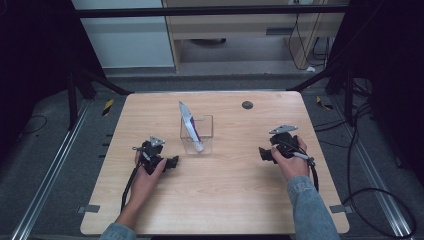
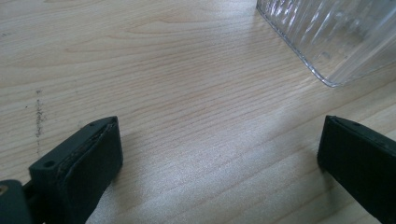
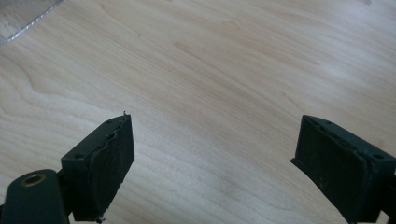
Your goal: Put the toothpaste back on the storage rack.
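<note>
Overhead, we log a clear square container (image 1: 196, 134) standing near mid-table (image 1: 225, 200), with a silver-and-purple tube (image 1: 189, 125) leaning inside it, white cap down, crimped tip poking above the rim. From that high view we see the left gripper (image 1: 172, 162) resting just left of the container and the right gripper (image 1: 263, 154) well apart on the far side, each held in a hand. The tube escapes both gripper views. We get the jaw detail there instead: left gripper (image 2: 219, 154) jaws spread wide over bare wood, the container's ribbed corner (image 2: 327, 42) close ahead; right gripper (image 3: 215, 158) jaws likewise wide apart, a sliver of container (image 3: 23, 18) at the upper left edge.
</note>
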The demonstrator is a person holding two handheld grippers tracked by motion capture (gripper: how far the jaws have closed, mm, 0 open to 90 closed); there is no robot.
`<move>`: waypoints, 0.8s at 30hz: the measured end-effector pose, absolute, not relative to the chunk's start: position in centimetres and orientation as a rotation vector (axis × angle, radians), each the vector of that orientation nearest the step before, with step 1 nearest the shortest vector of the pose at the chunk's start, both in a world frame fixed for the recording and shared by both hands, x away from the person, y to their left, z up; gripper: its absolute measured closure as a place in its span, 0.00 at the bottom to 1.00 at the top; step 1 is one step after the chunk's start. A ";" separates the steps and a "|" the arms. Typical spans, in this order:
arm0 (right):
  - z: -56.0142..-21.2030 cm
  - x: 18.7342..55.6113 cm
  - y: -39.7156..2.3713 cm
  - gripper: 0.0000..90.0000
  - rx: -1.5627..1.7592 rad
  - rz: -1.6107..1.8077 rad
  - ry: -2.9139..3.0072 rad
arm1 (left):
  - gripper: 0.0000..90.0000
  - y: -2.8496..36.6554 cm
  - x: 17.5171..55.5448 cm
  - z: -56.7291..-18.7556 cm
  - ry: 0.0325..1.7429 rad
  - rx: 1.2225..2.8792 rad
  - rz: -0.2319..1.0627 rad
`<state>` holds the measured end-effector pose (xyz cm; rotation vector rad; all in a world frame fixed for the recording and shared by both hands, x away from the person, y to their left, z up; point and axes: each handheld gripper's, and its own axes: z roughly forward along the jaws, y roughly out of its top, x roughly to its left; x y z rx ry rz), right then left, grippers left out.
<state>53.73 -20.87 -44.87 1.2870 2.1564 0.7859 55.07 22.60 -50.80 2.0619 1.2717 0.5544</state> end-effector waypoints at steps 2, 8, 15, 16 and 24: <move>-45.3 53.5 -21.0 0.13 1.284 0.778 2.173 | 0.00 22.6 55.1 -50.8 1.272 2.062 0.554; -46.5 53.4 -21.9 0.13 1.324 0.811 2.149 | 0.00 22.6 55.1 -50.8 1.270 2.063 0.553; -47.2 54.1 -24.0 0.13 1.416 0.871 2.070 | 0.00 22.6 55.2 -50.8 1.269 2.063 0.552; -47.3 54.2 -24.2 0.13 1.426 0.876 2.063 | 0.00 22.6 55.2 -50.8 1.269 2.063 0.552; -48.7 55.1 -25.5 0.13 1.539 0.886 1.978 | 0.00 22.6 55.2 -50.8 1.268 2.063 0.552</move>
